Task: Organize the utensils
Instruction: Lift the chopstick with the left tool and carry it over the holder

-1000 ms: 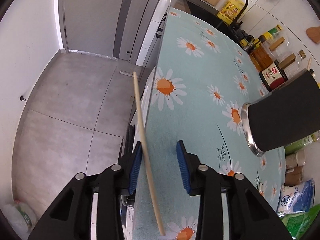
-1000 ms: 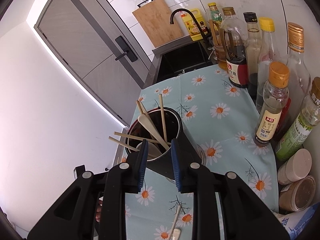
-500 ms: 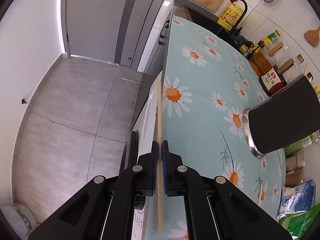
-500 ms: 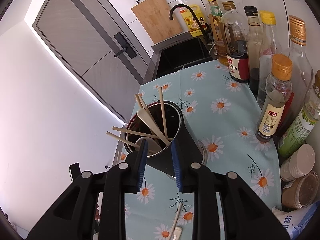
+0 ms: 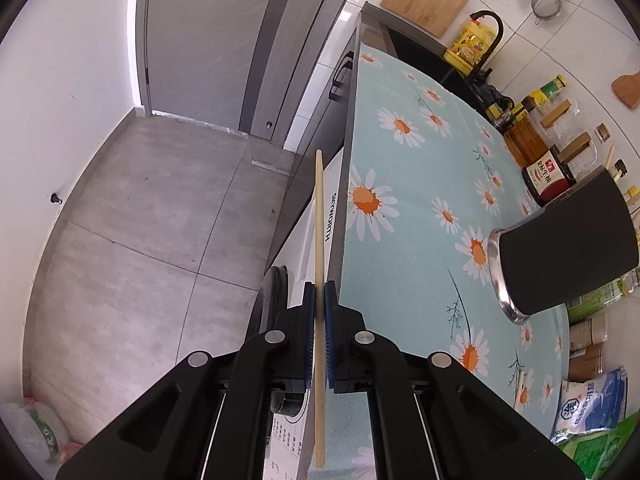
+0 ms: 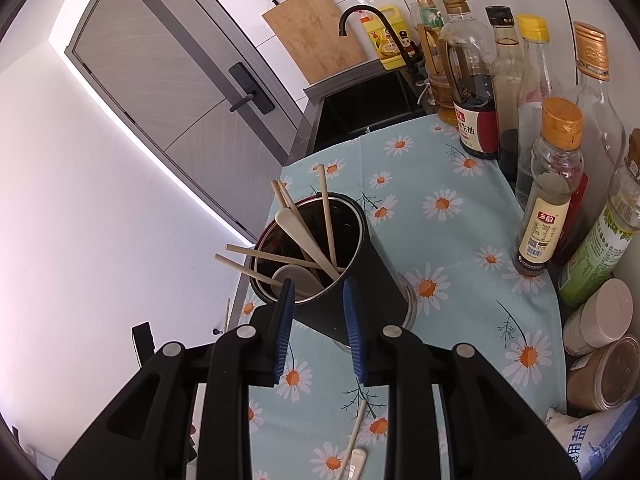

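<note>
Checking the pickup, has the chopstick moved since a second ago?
Yes. The chopstick lay slanted on the daisy tablecloth; now it's clamped in the left claw, hanging off the cloth's edge, over the floor.

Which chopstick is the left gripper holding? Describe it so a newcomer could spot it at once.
Find the daisy-print tablecloth and follow its left edge toward the camera. There the left gripper is clamped on a single pale wooden chopstick, pointing out past the counter edge over the grey floor. Unlike the others, it is outside the black utensil holder.

Utensil holder (image 6: 332,264) on tablecloth (image 6: 440,240), bottles (image 6: 548,188) to its right, sink (image 6: 364,108) behind
</note>
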`<state>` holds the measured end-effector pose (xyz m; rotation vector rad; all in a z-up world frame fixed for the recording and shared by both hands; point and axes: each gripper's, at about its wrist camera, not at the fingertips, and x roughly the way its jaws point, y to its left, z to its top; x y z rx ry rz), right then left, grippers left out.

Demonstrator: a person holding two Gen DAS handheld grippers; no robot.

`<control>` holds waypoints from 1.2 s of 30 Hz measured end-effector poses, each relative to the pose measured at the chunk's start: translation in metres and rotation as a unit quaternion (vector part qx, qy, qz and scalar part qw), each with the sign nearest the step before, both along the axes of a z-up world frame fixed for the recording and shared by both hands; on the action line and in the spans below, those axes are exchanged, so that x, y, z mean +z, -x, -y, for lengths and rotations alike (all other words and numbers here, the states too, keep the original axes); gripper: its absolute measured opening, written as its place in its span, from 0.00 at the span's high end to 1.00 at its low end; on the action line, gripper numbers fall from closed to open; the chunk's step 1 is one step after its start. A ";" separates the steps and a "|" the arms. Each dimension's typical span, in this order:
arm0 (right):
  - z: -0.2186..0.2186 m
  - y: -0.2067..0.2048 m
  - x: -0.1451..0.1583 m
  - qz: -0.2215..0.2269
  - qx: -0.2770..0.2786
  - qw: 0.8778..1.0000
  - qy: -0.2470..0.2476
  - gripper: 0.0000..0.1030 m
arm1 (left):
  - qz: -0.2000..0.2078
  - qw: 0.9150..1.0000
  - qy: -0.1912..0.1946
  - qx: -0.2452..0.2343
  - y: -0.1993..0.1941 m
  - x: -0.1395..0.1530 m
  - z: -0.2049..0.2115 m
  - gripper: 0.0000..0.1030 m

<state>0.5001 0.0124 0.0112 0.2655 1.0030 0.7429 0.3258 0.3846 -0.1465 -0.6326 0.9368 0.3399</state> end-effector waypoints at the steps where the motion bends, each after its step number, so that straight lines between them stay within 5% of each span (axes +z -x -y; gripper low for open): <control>1: -0.001 0.001 0.000 0.001 0.002 1.000 0.000 0.74 | 0.004 1.000 0.000 0.000 0.001 0.003 -0.001 0.97; 12: -0.007 0.011 0.013 0.029 0.020 0.999 0.006 0.74 | 0.110 0.992 -0.048 -0.038 -0.007 0.083 0.033 0.97; 20: -0.011 0.023 0.033 0.091 0.033 0.995 0.027 0.74 | 0.192 0.974 -0.078 -0.091 -0.027 0.148 0.081 0.97; 36: 0.002 0.019 0.035 0.090 0.034 0.995 0.021 0.70 | 0.309 0.932 -0.090 -0.164 -0.073 0.222 0.162 0.97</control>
